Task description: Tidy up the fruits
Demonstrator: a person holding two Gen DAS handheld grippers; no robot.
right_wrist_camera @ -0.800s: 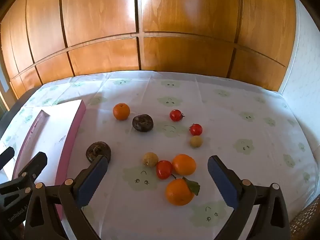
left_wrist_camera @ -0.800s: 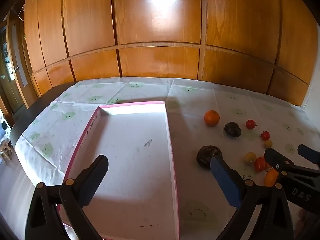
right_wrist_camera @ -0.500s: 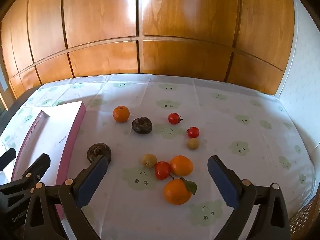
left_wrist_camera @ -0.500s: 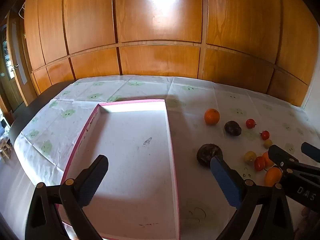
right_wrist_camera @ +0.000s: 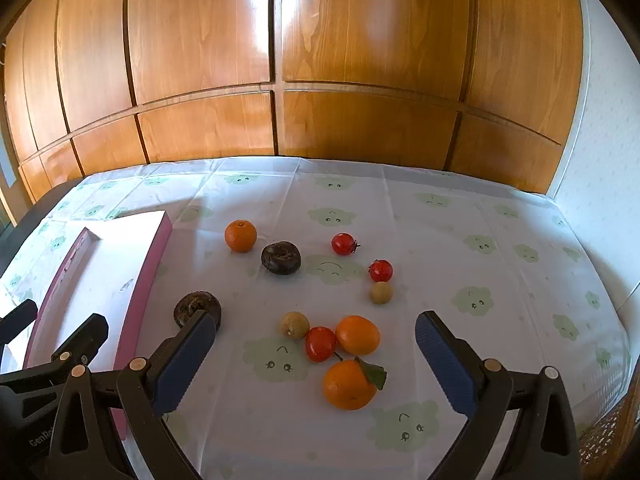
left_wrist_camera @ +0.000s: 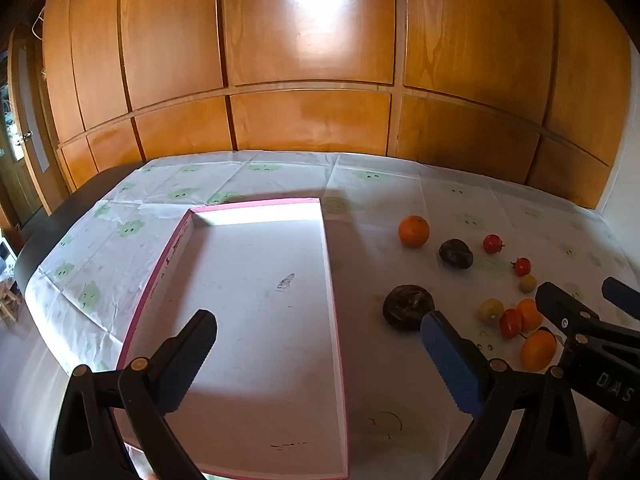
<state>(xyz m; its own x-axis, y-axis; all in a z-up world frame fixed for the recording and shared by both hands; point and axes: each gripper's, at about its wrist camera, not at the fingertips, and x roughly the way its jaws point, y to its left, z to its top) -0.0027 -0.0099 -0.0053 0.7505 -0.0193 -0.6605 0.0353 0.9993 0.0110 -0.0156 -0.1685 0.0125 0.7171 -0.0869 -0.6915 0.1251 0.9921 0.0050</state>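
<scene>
Both my grippers hang wide apart w/ nothing between the pads: left gripper (left_wrist_camera: 318, 344) over the pink-edged tray (left_wrist_camera: 328, 272), right gripper (right_wrist_camera: 316, 344) over the fruit cluster on the cloud-print cloth (right_wrist_camera: 480, 248). What's changed in the last sec: not much on the table, no fruit has shifted, tray has no fruit in it. The views have slid a little; the fruits sit a touch further from my right fingers than they did, and the wall panels show lower, so I read it as both hands lifting or drawing back slightly, not closing in yet. Means the task hasn't really begun, imo: all fruit is loose on the cloth to the right of the tray. Layout: leafed orange (right_wrist_camera: 350, 384) nearest me, just behind it a second orange (right_wrist_camera: 357, 335) touching a red tomato (right_wrist_camera: 320, 343), small yellowish fruit (right_wrist_camera: 295, 325) beside that. Further back another yellowish one (right_wrist_camera: 381, 292), two more tomatoes (right_wrist_camera: 380, 270) (right_wrist_camera: 344, 243), a dark round fruit (right_wrist_camera: 281, 257), a third orange (right_wrist_camera: 240, 235). One more dark fruit (right_wrist_camera: 197, 309) lies just beside the tray wall, partly behind my right gripper's left pad. Prob. first pick is the leafed orange or that near dark fruit.
</scene>
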